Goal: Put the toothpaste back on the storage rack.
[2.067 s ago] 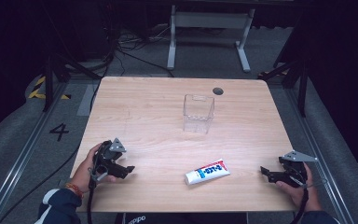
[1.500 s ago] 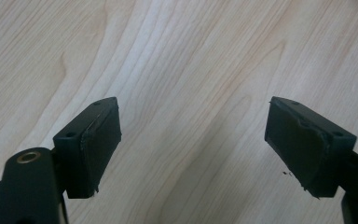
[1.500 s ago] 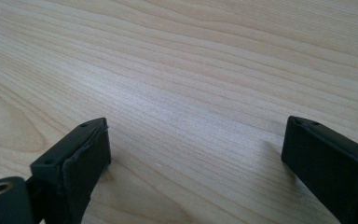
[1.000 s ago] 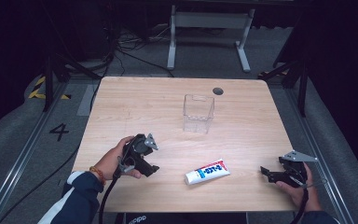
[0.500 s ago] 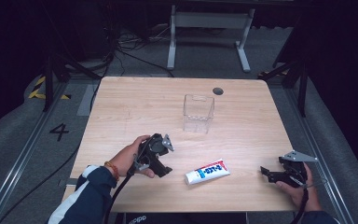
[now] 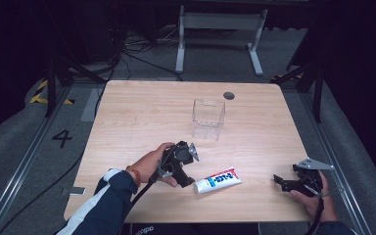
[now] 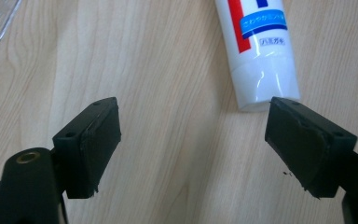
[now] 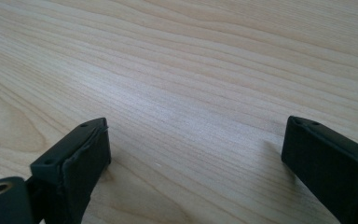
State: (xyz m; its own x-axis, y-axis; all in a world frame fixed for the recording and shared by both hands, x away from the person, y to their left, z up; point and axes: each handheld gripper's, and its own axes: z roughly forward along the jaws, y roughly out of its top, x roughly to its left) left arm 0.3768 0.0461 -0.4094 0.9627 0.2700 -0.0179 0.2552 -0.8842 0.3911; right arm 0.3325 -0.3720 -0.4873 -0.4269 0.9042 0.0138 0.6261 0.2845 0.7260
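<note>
**A:** ok so nearest to you, your left tool (image 6: 188, 180) is sitting low over the front of the tabletop (image 6: 142, 107), held in your left hand (image 6: 152, 164) with the blue sleeve (image 6: 103, 205) coming in from the bottom edge. What's it doing?

**B:** It's released. In the left gripper view the two black jaws stand wide apart with bare wood between them, nothing pinched. The capped end of the toothpaste tube (image 7: 258, 51) lies just past the jaw on that view's right side, really close to its tip, but I can't tell if they actually touch.

**A:** And your right tool (image 6: 279, 181)?

**B:** Over by the front right corner in your right hand (image 6: 318, 198), well apart from the tube. Also released: in the right gripper view the jaws gape over plain wood grain, holding nothing.

**A:** So where's the tube (image 6: 218, 180) exactly?

**B:** Flat on the tabletop near the front edge, between your two tools, much nearer the left one, lying at a slant.

**A:** Anything further back?

**B:** A clear plastic box (image 6: 208, 119) stands upright around the middle of the tabletop, beyond the tube and apart from it. Past that, a small dark round hole (image 6: 229, 95) near the far edge.
</note>
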